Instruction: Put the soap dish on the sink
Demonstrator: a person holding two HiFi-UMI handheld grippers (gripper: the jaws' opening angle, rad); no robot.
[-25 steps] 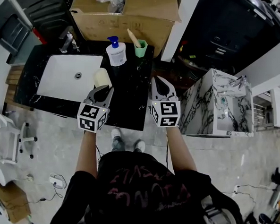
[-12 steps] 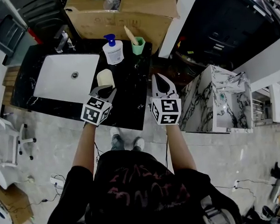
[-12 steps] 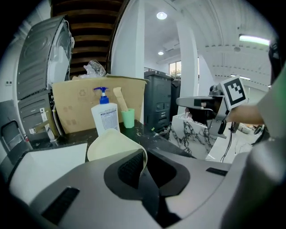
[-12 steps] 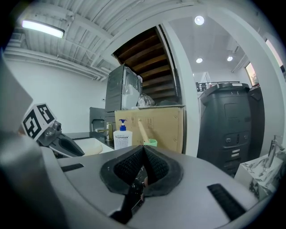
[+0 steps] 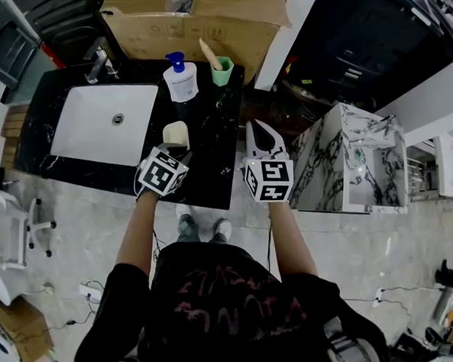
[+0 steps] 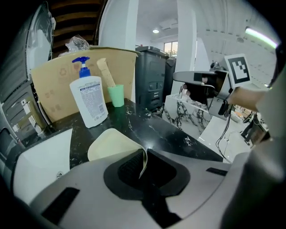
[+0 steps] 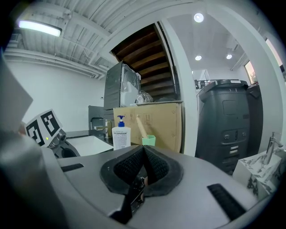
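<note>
The step in hand was the setting down of the soap dish (image 5: 175,133). The left gripper (image 5: 172,147) held the cream dish by its near rim, tilted, low over the black tabletop (image 5: 212,158), at 3 o'clock from the white sink (image 5: 93,131) and just beside its edge. The soap bottle (image 5: 180,80) and the green cup (image 5: 222,74) stood at 12 o'clock from the dish, well apart from it.

In the left gripper view the jaws stood narrow with the thin rim of the dish between the pads, and they were just starting to open. Whether the far end of the dish already touched the tabletop, I could not tell.

The right gripper (image 5: 258,130) hung at 3 o'clock from the left one, with its jaws closed together and nothing between them.

In my judgement the task was near its end. The next move called for opening the jaws fully once the dish lay flat, then drawing the gripper back slowly, so that the light dish was not dragged or tipped toward the sink
</note>
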